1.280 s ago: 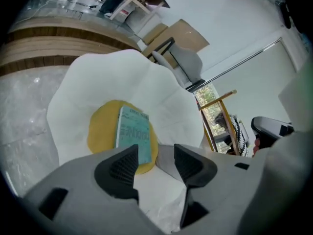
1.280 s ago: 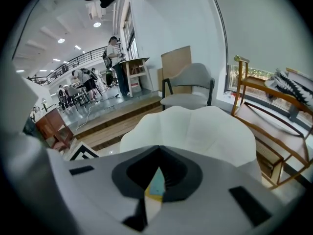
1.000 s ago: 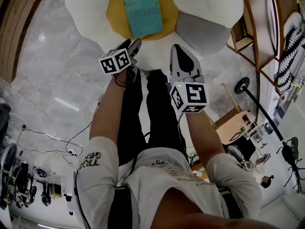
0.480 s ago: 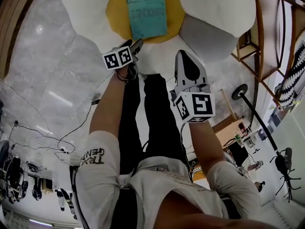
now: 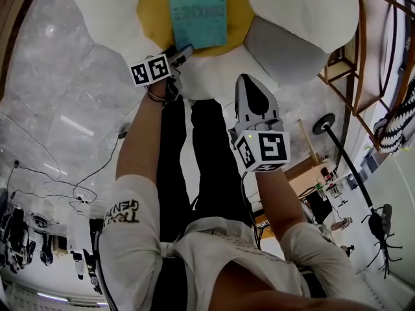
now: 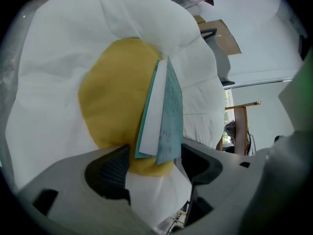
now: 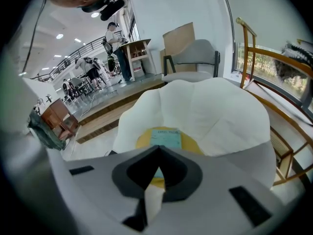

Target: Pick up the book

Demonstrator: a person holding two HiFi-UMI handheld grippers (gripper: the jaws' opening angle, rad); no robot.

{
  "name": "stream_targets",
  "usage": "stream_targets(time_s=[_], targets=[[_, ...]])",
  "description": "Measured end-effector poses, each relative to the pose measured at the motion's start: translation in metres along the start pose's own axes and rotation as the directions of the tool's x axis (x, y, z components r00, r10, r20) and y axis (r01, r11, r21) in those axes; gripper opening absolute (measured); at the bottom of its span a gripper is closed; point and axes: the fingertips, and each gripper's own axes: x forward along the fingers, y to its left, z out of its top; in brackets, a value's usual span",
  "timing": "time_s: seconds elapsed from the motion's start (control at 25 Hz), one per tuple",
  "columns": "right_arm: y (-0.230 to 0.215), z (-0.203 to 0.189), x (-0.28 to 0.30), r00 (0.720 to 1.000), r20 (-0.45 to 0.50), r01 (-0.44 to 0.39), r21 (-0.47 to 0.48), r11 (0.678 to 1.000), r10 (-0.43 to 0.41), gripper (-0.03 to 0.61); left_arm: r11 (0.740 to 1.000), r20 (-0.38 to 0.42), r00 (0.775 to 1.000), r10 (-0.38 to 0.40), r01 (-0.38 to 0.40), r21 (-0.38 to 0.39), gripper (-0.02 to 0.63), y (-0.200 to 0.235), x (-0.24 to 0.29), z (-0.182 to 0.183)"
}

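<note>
Head view: teal book (image 5: 196, 11) lies flat on the yellow centre (image 5: 150, 11) of a flower-shaped cushion (image 5: 305, 5) with white petals, at 12 o'clock in frame, top edge cut off by the frame. The cushion sits on a grey marble floor (image 5: 58, 89).

Left gripper (image 5: 182, 52) is at 6-7 o'clock of the book, tips right at the book's near short edge, marker cube (image 5: 150, 70) behind it. Left gripper view: the jaws of the left gripper (image 6: 155, 164) are opening and stand wide apart. The book (image 6: 164, 111) runs away toward 12 o'clock and its near end shows in the gap between the tips, with neither pad pressing on it. The white page edge shows along the book's 9 o'clock side, cover slightly lifted.

Right gripper (image 5: 247, 84) is at 5 o'clock of the book, over a white petal, clear of the book, its cube (image 5: 262, 151) toward 6 o'clock. Right gripper view: the jaws of the right gripper (image 7: 156, 153) are together at the tips, nothing clamped; book (image 7: 165, 138) is just past the tips at 12 o'clock, on the yellow centre (image 7: 188, 143).

Person's black trousers (image 5: 211, 148) run down mid-frame. Cables (image 5: 65, 186) at 8 o'clock on the floor, wooden frame (image 5: 363, 57) at 3 o'clock. Right gripper view background: grey chair (image 7: 190, 58) at 12 o'clock, people (image 7: 115, 38) at 11 o'clock, wooden railing (image 7: 266, 50) at 2 o'clock.
</note>
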Motion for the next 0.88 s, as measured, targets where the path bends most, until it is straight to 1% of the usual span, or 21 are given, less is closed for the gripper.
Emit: stream_targets(time_s=[0.12, 0.32, 0.56, 0.8, 0.84, 0.88], targets=[[-0.004, -0.001, 0.003, 1.0, -0.004, -0.001, 0.004, 1.0, 0.001, 0.027, 1.0, -0.017, 1.0, -0.015, 0.016, 0.011, 0.316, 0.002, 0.002, -0.001], [-0.015, -0.003, 0.008, 1.0, -0.011, 0.01, 0.005, 1.0, -0.01, 0.026, 0.999, -0.054, 0.998, -0.008, 0.01, 0.039, 0.324, 0.007, 0.01, -0.003], [-0.024, -0.006, 0.011, 0.999, -0.026, 0.025, 0.013, 1.0, -0.024, 0.026, 0.996, -0.095, 0.994, 0.052, -0.045, 0.079, 0.333, 0.012, 0.022, -0.004], [-0.021, -0.006, 0.012, 0.999, -0.029, 0.027, 0.018, 0.999, -0.027, 0.026, 0.985, -0.111, 0.985, 0.135, -0.121, 0.121, 0.331, 0.016, 0.023, -0.003], [-0.02, -0.005, 0.012, 0.999, -0.028, 0.027, 0.019, 0.999, -0.026, 0.026, 0.984, -0.113, 0.984, 0.139, -0.125, 0.127, 0.304, 0.016, 0.023, -0.003], [-0.019, -0.004, 0.011, 0.999, -0.026, 0.026, 0.019, 0.999, -0.026, 0.026, 0.983, -0.113, 0.983, 0.142, -0.127, 0.131, 0.299, 0.015, 0.022, -0.003]])
